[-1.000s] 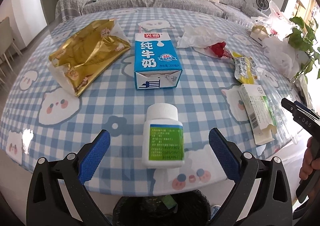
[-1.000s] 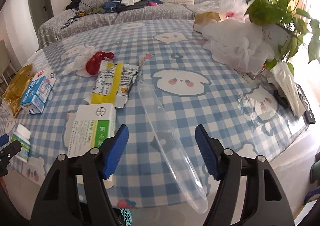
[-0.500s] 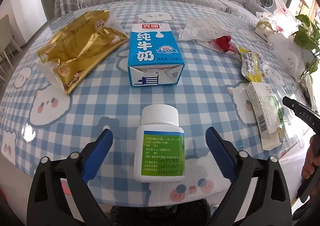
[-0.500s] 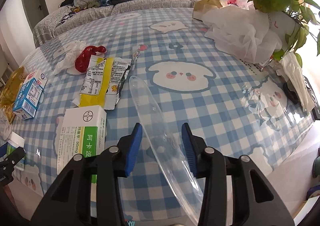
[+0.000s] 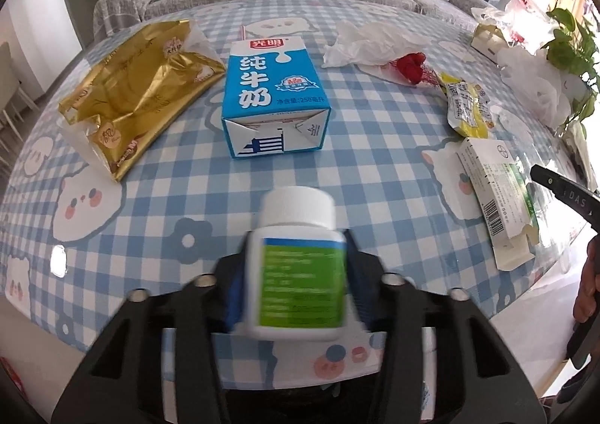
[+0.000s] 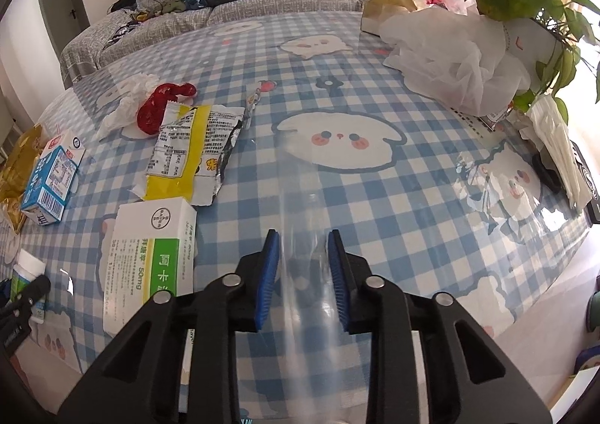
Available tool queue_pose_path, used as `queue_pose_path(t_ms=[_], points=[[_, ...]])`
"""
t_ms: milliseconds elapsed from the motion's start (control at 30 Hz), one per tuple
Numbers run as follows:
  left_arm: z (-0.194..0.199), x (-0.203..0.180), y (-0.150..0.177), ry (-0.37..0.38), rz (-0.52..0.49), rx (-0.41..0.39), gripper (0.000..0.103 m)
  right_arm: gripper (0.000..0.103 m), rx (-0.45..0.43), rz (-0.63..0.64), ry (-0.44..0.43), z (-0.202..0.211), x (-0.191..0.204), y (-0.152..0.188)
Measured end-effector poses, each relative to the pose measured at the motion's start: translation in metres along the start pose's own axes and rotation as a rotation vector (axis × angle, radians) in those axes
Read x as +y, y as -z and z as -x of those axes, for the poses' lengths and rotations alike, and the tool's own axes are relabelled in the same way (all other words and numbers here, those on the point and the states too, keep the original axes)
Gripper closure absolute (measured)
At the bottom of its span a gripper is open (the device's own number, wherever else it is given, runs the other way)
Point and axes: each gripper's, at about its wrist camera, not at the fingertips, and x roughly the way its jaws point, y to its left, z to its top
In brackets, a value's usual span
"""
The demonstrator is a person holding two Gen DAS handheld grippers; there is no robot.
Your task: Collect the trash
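Our left gripper (image 5: pixel 296 274) is closing, its pads already against the white bottle (image 5: pixel 298 266) between them, near the table's (image 5: pixel 375 169) front edge. Our right gripper (image 6: pixel 304 266) is clamped on the clear plastic sleeve (image 6: pixel 303 236), which runs forward over the table.

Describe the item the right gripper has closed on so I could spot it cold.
On the blue checked table, at its near edge beside the white and green medicine box, lies a long clear plastic sleeve. Unlike the printed wrappers around it, it is see-through.

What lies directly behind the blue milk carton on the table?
Behind the blue milk carton only checked tablecloth and a pink-and-white straw at its far corner show; whatever the carton itself hides cannot be seen.
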Motion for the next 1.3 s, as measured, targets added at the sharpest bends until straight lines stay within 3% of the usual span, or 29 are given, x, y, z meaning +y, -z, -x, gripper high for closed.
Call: queue_pose_path(t_ms=[767, 1300], points=[[0.020, -0.004, 0.013, 0.042, -0.004, -0.017, 0.063, 0.078, -0.053, -0.019, -0.018, 0.033, 0.001, 0.011], [0.068, -0.006, 0.036, 0.065, -0.015, -0.077, 0.063, 0.078, -0.105, -0.017, -0.042, 0.079, 0.011, 0.034]])
